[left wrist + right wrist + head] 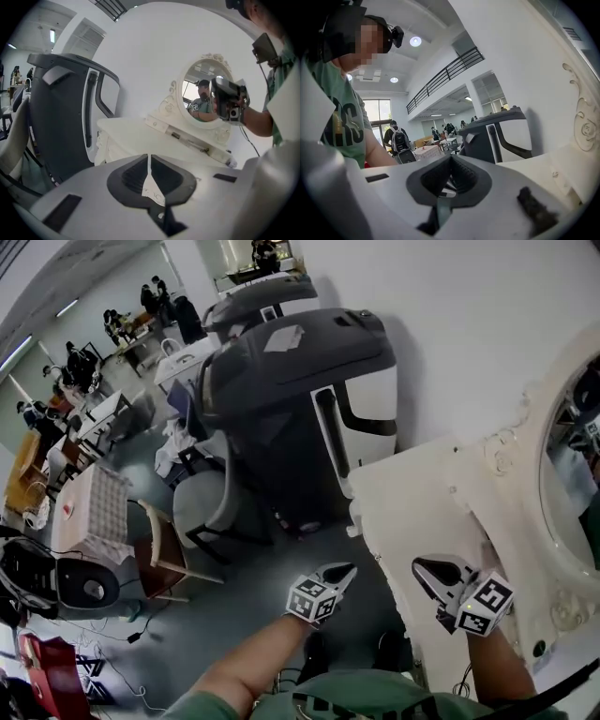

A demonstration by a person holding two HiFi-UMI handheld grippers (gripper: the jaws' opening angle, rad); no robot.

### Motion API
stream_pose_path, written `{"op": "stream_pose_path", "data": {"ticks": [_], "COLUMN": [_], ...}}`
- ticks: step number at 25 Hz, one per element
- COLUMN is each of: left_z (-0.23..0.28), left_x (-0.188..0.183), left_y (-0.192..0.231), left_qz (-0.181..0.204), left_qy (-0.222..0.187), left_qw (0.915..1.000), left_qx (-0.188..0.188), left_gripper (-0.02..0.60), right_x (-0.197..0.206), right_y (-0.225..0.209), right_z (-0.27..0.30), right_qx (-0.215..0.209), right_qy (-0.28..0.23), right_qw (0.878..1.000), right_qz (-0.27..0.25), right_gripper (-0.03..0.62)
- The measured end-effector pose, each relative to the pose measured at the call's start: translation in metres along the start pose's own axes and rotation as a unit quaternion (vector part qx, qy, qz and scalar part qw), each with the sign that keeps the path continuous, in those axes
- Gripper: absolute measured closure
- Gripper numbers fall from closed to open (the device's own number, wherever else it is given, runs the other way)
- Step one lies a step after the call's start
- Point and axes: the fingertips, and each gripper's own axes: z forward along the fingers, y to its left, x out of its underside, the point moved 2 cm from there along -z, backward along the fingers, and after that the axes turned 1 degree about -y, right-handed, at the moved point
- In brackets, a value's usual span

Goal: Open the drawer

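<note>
Approach step, left gripper and right gripper closed empty near the dressing table; next, parting jaws around a drawer pull.

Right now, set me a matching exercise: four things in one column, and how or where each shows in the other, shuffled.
Things:
1 left gripper
2 right gripper
3 mirror
4 bulky machine

Descriptions:
A oval, in a carved white frame
B dark grey with white panels
C seen against the grey floor in the head view
D seen against the white dressing table in the head view

Pairs: 1-C, 2-D, 3-A, 4-B
</note>
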Motion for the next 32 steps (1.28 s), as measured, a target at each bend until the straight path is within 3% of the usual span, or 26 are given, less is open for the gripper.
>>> {"op": "stream_pose_path", "data": {"ticks": [5, 10, 15, 19, 24, 28, 32], "left_z": [0.053, 0.107, 0.147, 0.166, 0.178, 0.184, 0.184], "left_x": [0.036, 0.079, 0.105, 0.118, 0.122, 0.122, 0.123], "left_y": [0.012, 0.021, 0.036, 0.036, 0.038, 0.043, 0.043], "left_qz": [0.027, 0.079, 0.108, 0.131, 0.145, 0.171, 0.178], "left_qy": [0.06, 0.128, 0.175, 0.2, 0.208, 0.222, 0.225], "left_qw": [0.9978, 0.9886, 0.9786, 0.971, 0.9673, 0.9599, 0.958], "left_qx": [0.005, 0.005, 0.006, 0.011, 0.006, -0.004, 0.004], "left_gripper": [0.558, 0.428, 0.383, 0.376, 0.377, 0.436, 0.44], "right_x": [0.007, 0.019, 0.036, 0.051, 0.059, 0.062, 0.067], "right_y": [-0.024, -0.042, -0.055, -0.068, -0.075, -0.075, -0.076], "right_z": [-0.003, -0.01, -0.015, -0.022, -0.03, -0.036, -0.041], "right_qx": [0.015, 0.028, 0.033, 0.042, 0.046, 0.049, 0.054], "right_qy": [-0.006, -0.005, 0.001, 0.007, 0.009, 0.008, 0.009], "right_qw": [1.0, 0.999, 0.999, 0.998, 0.998, 0.998, 0.997], "right_qz": [0.006, 0.02, 0.027, 0.036, 0.043, 0.046, 0.051], "right_gripper": [0.583, 0.582, 0.583, 0.582, 0.582, 0.582, 0.582]}}
